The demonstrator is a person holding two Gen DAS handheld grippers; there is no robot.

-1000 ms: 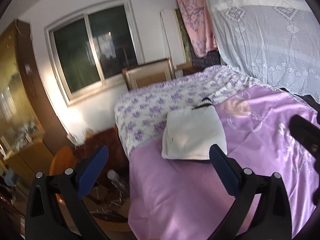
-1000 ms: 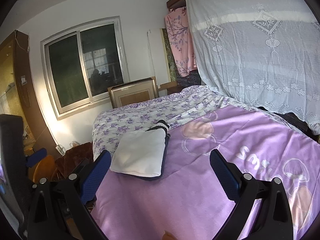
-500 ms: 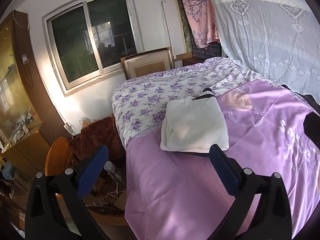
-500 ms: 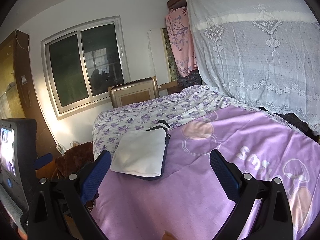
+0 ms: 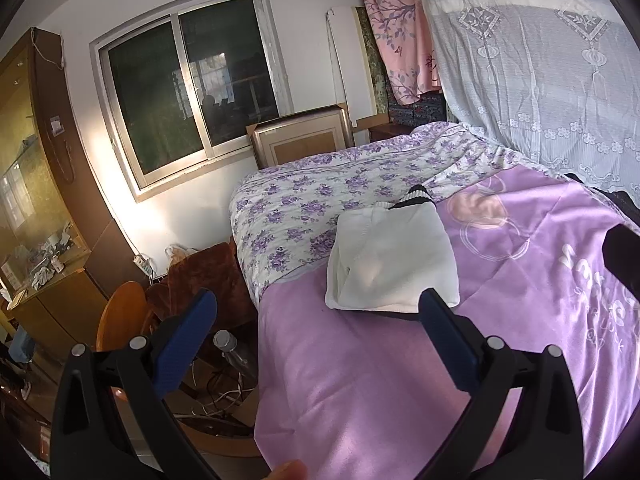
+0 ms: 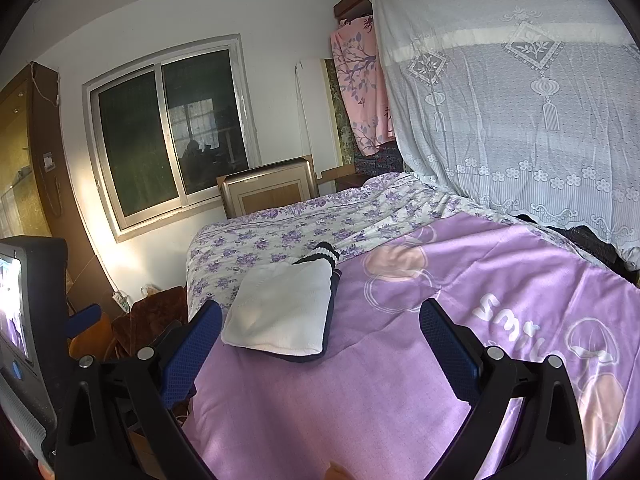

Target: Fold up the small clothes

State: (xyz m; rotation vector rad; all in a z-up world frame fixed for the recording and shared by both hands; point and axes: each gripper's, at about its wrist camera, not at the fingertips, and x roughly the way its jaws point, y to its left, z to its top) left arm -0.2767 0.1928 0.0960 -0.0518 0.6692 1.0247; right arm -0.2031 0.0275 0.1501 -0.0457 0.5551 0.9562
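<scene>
A folded white garment [image 5: 394,258] with a dark striped cuff and a dark layer beneath lies on the purple bedspread [image 5: 360,392], near the bed's left edge. My left gripper [image 5: 316,312] hangs open short of it, nothing between its blue pads. In the right wrist view the same folded garment [image 6: 282,312] lies ahead and left of my right gripper [image 6: 320,320], which is open and holds nothing. The right gripper's body [image 5: 622,258] shows dark at the right edge of the left wrist view. The left gripper's body and screen [image 6: 24,320] fill the left edge of the right wrist view.
A floral quilt [image 5: 320,196] covers the far end of the bed. White lace netting [image 6: 520,120] hangs along the right side. Left of the bed are a wooden chair [image 5: 120,320], a brown cloth, cables, a cabinet [image 5: 36,200] and a window [image 5: 192,92].
The left wrist view has steadied and swung slightly, bringing the window and the floor beside the bed more into frame. The left gripper's body has moved further into the right wrist view. The garment has not moved.
</scene>
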